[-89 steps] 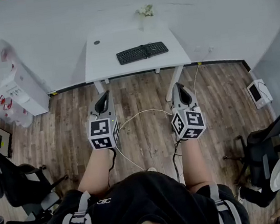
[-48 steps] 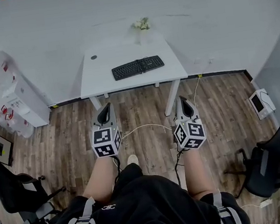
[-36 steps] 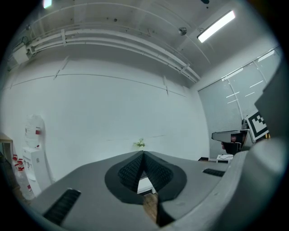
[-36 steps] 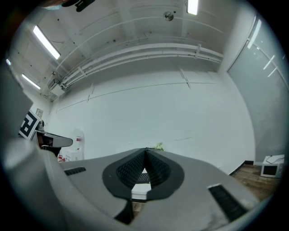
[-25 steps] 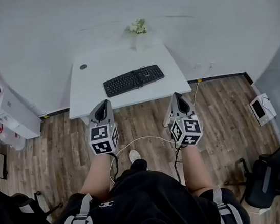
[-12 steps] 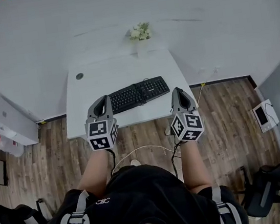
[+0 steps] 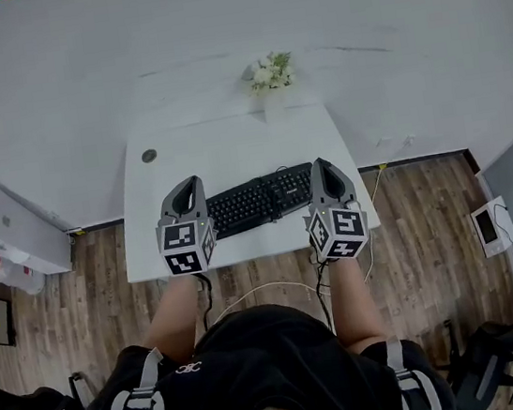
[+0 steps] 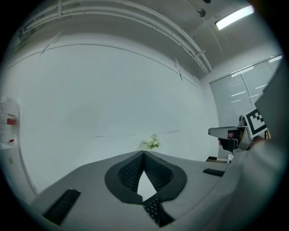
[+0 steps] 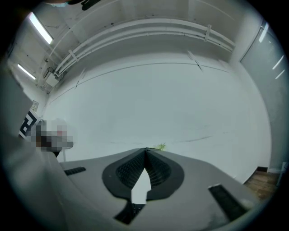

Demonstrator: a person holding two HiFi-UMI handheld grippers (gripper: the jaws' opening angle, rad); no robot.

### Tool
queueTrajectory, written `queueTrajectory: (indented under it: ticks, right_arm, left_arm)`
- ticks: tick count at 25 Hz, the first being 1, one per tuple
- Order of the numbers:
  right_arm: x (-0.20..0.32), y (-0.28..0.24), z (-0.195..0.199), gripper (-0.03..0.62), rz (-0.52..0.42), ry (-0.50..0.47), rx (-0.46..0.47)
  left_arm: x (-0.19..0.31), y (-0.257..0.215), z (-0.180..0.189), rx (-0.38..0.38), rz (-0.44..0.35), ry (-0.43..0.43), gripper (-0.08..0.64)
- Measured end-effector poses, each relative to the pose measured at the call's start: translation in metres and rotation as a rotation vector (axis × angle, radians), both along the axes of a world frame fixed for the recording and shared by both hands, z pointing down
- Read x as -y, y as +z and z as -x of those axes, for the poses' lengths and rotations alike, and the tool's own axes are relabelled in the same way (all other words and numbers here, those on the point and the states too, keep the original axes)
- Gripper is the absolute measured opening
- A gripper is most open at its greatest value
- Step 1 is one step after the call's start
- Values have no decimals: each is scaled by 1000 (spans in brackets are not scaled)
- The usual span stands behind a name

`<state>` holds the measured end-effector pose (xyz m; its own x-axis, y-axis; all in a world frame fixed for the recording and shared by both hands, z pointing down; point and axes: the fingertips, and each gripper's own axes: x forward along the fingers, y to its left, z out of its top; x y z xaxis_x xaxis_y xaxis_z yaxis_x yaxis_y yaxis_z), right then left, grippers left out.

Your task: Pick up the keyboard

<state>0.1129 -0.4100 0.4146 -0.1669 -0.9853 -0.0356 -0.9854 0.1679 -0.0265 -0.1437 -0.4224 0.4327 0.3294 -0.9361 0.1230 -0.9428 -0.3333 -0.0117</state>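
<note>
A black keyboard (image 7: 260, 199) lies slightly askew on the front half of a white table (image 7: 229, 146). My left gripper (image 7: 191, 183) hovers over the keyboard's left end, shut and with nothing in it. Shut and bare as well, my right gripper (image 7: 319, 164) is over the keyboard's right end. In the left gripper view the pads meet at the tips (image 8: 143, 153), and a strip of keyboard keys (image 8: 153, 210) shows beneath them. The right gripper view has the jaws closed (image 9: 145, 150) above a dark piece of the keyboard (image 9: 134, 209). I cannot tell whether either gripper touches the keyboard.
A vase of pale flowers (image 7: 272, 79) stands at the table's back edge against the white wall. A round grommet (image 7: 149, 155) sits at the back left. A white cabinet (image 7: 0, 235) stands at the left; cables (image 7: 268, 289) and a small device (image 7: 489, 225) lie on the wooden floor.
The person has walked up to the table. Both grippers, level and shut throughout, have gone from above the floor to above the two ends of the keyboard.
</note>
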Motion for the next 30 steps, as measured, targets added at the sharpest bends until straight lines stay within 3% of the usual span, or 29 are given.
queueTrajectory:
  ticks: [9, 14, 22, 30]
  right_arm:
    - [49, 24, 2, 2, 51, -48, 49]
    - [74, 29, -4, 2, 62, -103, 32]
    - [115, 31, -37, 2, 87, -147, 34]
    - [146, 44, -64, 3, 116, -150, 31]
  left_arm:
    - [29, 21, 10, 11, 29, -46, 6]
    - [38, 29, 11, 10, 47, -115, 6]
    - [58, 34, -1, -6, 68, -199, 6]
    - [81, 45, -18, -7, 101, -226, 8]
